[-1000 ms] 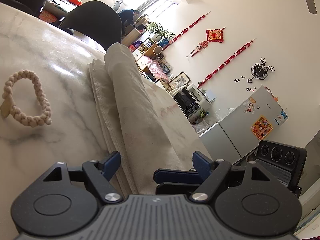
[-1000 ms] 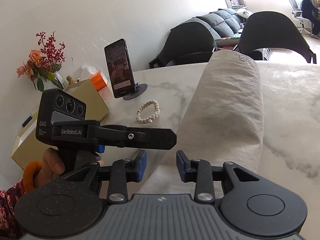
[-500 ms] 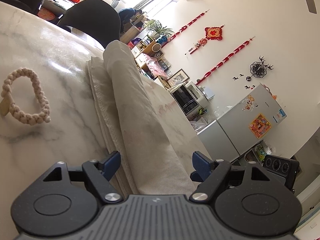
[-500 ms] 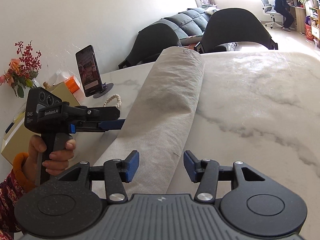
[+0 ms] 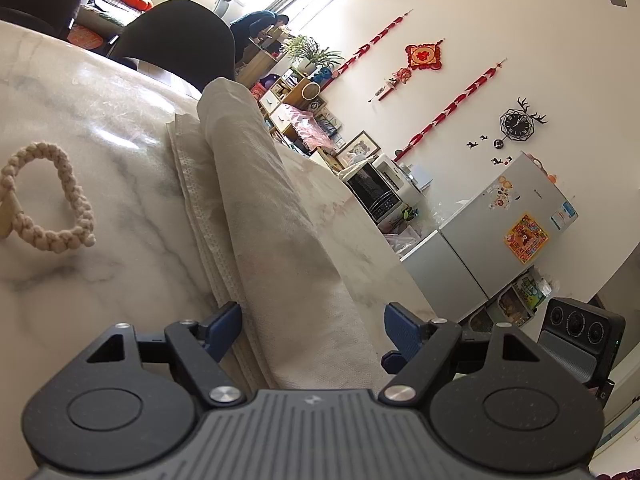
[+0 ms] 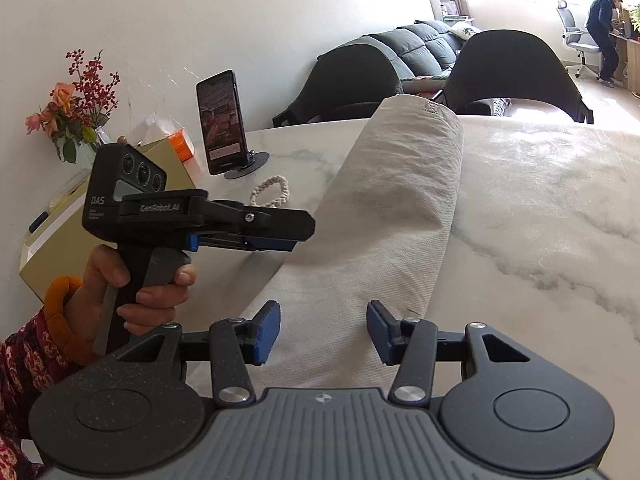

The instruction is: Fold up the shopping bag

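A beige shopping bag [image 5: 260,216] [image 6: 384,216], folded lengthwise into a long thick strip, lies on the marble table [image 6: 540,200]. Its near end sits between the jaws of my left gripper [image 5: 314,332], which stands wide open; the pads do not press on the fabric. In the right wrist view a hand holds that left gripper [image 6: 296,236] level over the bag's left edge. My right gripper [image 6: 323,332] is open too, hovering just above the bag's near end. Its camera housing [image 5: 576,320] shows at the lower right of the left wrist view.
A braided rope ring [image 5: 44,200] [image 6: 272,196] lies left of the bag. Further left are a phone on a stand [image 6: 222,122], a cardboard box [image 6: 52,240] and flowers [image 6: 76,100]. Dark chairs [image 6: 516,72] stand past the far table edge. A person [image 6: 604,32] is far off.
The right gripper's jaws have widened a little. It drew back from across the left gripper's front to its right side. The left gripper and the bag have stayed put.
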`<state>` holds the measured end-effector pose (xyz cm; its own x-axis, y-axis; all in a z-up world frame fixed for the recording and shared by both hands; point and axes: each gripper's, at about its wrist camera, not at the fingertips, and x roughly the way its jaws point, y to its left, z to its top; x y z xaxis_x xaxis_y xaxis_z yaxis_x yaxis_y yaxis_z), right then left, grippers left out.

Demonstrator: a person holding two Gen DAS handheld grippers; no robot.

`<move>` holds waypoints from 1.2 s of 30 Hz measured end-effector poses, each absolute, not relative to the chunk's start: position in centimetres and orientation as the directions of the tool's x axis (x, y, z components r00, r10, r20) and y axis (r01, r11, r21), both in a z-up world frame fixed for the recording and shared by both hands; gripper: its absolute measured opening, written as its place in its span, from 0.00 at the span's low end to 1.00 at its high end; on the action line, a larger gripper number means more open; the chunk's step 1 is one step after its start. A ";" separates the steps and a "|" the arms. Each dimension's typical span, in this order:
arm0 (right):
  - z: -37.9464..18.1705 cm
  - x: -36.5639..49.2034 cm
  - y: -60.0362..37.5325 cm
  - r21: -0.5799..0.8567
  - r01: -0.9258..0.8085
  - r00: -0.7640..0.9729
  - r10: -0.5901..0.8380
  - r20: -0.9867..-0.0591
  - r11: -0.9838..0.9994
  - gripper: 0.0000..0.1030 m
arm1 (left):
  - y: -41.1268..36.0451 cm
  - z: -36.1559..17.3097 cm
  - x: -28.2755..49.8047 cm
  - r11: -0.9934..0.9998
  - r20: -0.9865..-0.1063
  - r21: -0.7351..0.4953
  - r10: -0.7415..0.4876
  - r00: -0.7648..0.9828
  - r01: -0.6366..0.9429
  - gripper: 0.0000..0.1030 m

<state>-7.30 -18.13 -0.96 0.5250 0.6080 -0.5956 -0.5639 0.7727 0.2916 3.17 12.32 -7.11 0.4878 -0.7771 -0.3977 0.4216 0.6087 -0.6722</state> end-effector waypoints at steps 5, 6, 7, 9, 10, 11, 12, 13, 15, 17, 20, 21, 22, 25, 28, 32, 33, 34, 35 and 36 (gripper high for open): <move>-0.7 -10.8 -17.4 0.225 -0.628 0.505 0.611 -0.610 0.745 0.50 | 12.3 -6.9 2.8 0.634 -0.429 -0.659 -0.759 0.490 0.404 0.76; -0.7 -11.4 -17.2 0.211 -0.640 0.502 0.610 -0.613 0.739 0.50 | 12.4 -6.7 2.8 0.639 -0.438 -0.660 -0.754 0.489 0.395 0.76; -0.6 -12.0 -17.1 0.197 -0.656 0.497 0.614 -0.613 0.729 0.50 | 12.4 -6.5 2.6 0.648 -0.456 -0.661 -0.747 0.484 0.379 0.76; -0.3 -13.4 -17.0 0.174 -0.688 0.484 0.624 -0.614 0.704 0.50 | 12.5 -5.9 1.9 0.659 -0.480 -0.656 -0.741 0.470 0.369 0.76; -0.2 -14.2 -16.9 0.161 -0.708 0.474 0.632 -0.612 0.687 0.50 | 12.5 -5.6 1.4 0.661 -0.488 -0.654 -0.740 0.462 0.368 0.76; 0.0 -14.9 -16.8 0.149 -0.728 0.465 0.641 -0.611 0.670 0.50 | 12.6 -5.4 0.9 0.659 -0.492 -0.654 -0.744 0.453 0.372 0.76; 0.0 -15.5 -16.7 0.135 -0.746 0.454 0.647 -0.612 0.652 0.50 | 12.7 -5.3 0.3 0.657 -0.496 -0.655 -0.747 0.443 0.374 0.76; 0.1 -16.1 -16.5 0.120 -0.765 0.443 0.653 -0.614 0.633 0.50 | 12.9 -5.2 -0.3 0.654 -0.500 -0.657 -0.750 0.433 0.374 0.76; 0.1 -17.3 -16.1 0.091 -0.799 0.422 0.662 -0.619 0.595 0.50 | 13.0 -5.1 -1.6 0.649 -0.506 -0.662 -0.756 0.416 0.375 0.76; 0.0 -18.2 -15.8 0.067 -0.822 0.408 0.667 -0.623 0.566 0.50 | 13.1 -5.1 -2.8 0.644 -0.510 -0.666 -0.762 0.400 0.376 0.76; -0.2 -19.0 -15.3 0.048 -0.838 0.398 0.669 -0.628 0.543 0.49 | 13.0 -5.4 -4.3 0.630 -0.507 -0.681 -0.774 0.380 0.374 0.76; -0.2 -19.2 -15.2 0.041 -0.840 0.398 0.667 -0.630 0.540 0.49 | 13.0 -5.5 -4.8 0.625 -0.506 -0.686 -0.778 0.373 0.373 0.76; -0.3 -19.4 -15.1 0.033 -0.843 0.399 0.664 -0.632 0.537 0.48 | 13.0 -5.6 -5.3 0.620 -0.505 -0.690 -0.782 0.366 0.372 0.76; -0.6 -19.9 -14.8 -0.003 -0.846 0.413 0.653 -0.635 0.533 0.41 | 12.8 -6.0 -6.4 0.606 -0.500 -0.704 -0.793 0.347 0.371 0.76; -0.8 -19.8 -14.4 -0.031 -0.847 0.427 0.646 -0.633 0.530 0.33 | 12.7 -6.4 -7.1 0.592 -0.488 -0.717 -0.803 0.342 0.367 0.76; -1.2 -19.8 -14.0 -0.048 -0.856 0.428 0.655 -0.623 0.514 0.20 | 12.8 -6.8 -7.2 0.577 -0.470 -0.734 -0.813 0.345 0.359 0.76; -1.1 -19.6 -13.9 -0.041 -0.857 0.426 0.661 -0.617 0.514 0.18 | 12.8 -6.8 -7.2 0.573 -0.467 -0.737 -0.815 0.343 0.358 0.76; -1.0 -19.5 -13.8 -0.036 -0.858 0.423 0.666 -0.615 0.512 0.18 | 12.9 -6.8 -7.2 0.571 -0.465 -0.738 -0.816 0.342 0.358 0.76; -1.0 -19.3 -13.7 -0.033 -0.860 0.419 0.668 -0.615 0.509 0.18 | 12.8 -6.7 -7.3 0.572 -0.465 -0.737 -0.816 0.342 0.361 0.76; -1.0 -19.1 -13.6 -0.031 -0.863 0.414 0.670 -0.617 0.505 0.18 | 12.8 -6.7 -7.3 0.572 -0.465 -0.736 -0.816 0.343 0.363 0.76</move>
